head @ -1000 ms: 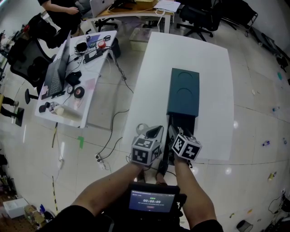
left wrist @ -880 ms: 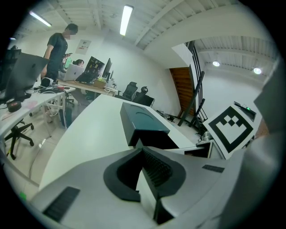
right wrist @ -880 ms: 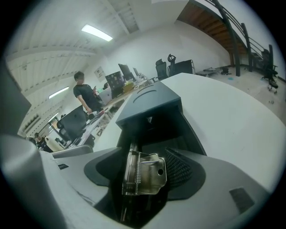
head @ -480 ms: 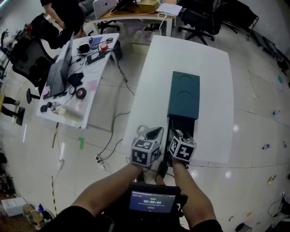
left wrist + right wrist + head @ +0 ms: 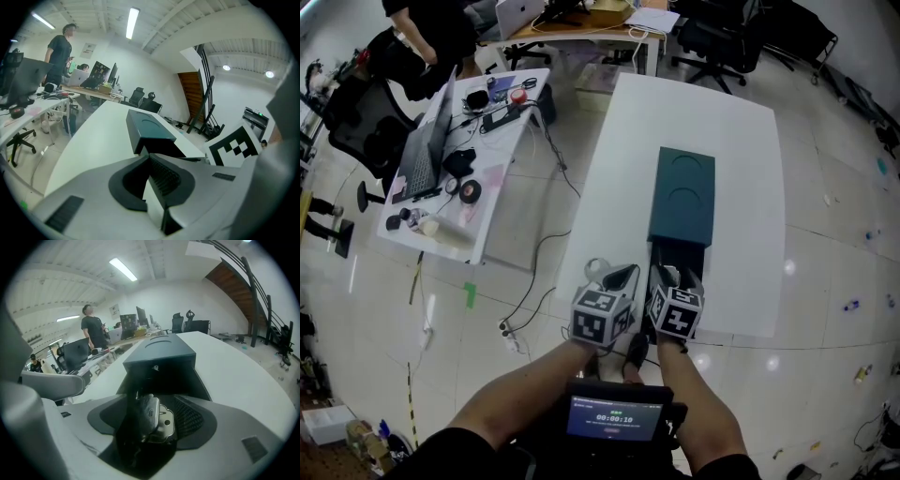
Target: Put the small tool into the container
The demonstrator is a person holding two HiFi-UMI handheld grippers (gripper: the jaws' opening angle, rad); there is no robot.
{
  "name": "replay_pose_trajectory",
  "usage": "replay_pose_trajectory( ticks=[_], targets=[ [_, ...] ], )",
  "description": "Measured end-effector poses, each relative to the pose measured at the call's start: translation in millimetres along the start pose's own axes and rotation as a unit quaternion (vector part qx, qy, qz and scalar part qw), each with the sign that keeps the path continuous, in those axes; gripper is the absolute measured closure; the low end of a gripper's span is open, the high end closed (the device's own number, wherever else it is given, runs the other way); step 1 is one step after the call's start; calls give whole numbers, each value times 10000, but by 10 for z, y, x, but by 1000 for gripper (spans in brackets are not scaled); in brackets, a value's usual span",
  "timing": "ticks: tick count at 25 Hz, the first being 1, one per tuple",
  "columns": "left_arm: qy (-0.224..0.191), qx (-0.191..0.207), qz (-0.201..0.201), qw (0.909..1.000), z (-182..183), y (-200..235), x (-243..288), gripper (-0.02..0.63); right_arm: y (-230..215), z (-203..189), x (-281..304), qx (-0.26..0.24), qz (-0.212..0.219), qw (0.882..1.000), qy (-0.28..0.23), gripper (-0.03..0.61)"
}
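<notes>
**Container** [image 5: 682, 192]: dark teal box lying lengthwise on the white worktop [image 5: 741, 187]. Its near end stands open as a dark compartment [image 5: 164, 377].

**Small tool** [image 5: 152, 417]: a bright metal piece between the jaws of the right gripper [image 5: 672, 277], at the mouth of the open compartment. Whether it already rests on the compartment floor cannot be told.

**Right gripper**: its jaws have just been opening. The ribbed pad [image 5: 188, 414] stands clear of the tool, so the grasp reads as released. The marker cube has rolled a little against its pose a second ago.

**Left gripper** [image 5: 619, 275]: beside the right one at the worktop's near edge, jaws together, nothing between them.

**Status**: judged to be the release step. With the tool let go at the compartment, the placing looks nearly done, and the remaining step would be drawing the right gripper back without dragging the tool out.
</notes>
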State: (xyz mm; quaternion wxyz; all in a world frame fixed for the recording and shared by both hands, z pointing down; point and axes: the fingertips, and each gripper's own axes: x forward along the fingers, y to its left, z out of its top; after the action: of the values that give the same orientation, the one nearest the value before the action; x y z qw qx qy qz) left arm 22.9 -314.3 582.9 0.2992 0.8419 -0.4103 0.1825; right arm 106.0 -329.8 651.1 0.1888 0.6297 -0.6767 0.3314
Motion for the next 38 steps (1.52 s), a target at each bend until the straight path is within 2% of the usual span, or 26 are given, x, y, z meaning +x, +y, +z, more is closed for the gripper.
replay_pose_trajectory(
  ticks=[4, 8, 17, 21, 22, 23, 26, 32, 38],
  targets=[
    [-15, -13, -5, 10000, -6, -2, -23, 592, -9, -9, 9, 76, 18, 10000, 62, 272],
    [-51, 5, -1, 10000, 6, 22, -58, 593, 5, 66, -71, 129, 60, 9998, -135, 287],
    [-217, 78, -74, 9997, 143, -95, -176, 592, 67, 278, -359, 427, 512, 9967, -461, 288],
    [-340, 150, -175, 9992, 240, -181, -404, 592, 167, 421, -725, 550, 930, 9917, -692, 371],
    [-403, 202, -241, 9987, 279, -217, -489, 593, 200, 478, -856, 512, 1054, 9899, -794, 455],
    [-475, 298, -325, 9979, 322, -267, -580, 594, 232, 542, -995, 449, 1181, 9878, -913, 570],
    [-694, 691, -580, 9935, 465, -436, -827, 594, 292, 721, -1406, 400, 1437, 9807, -1266, 575],
    [-1097, 1181, -1131, 9804, 621, -812, -1326, 594, 443, 869, -2179, 473, 1607, 9687, -1833, 575],
    [-1274, 1340, -1777, 9666, 574, -1078, -1764, 595, 649, 859, -2830, 215, 1764, 9616, -2090, 575]
  ],
)
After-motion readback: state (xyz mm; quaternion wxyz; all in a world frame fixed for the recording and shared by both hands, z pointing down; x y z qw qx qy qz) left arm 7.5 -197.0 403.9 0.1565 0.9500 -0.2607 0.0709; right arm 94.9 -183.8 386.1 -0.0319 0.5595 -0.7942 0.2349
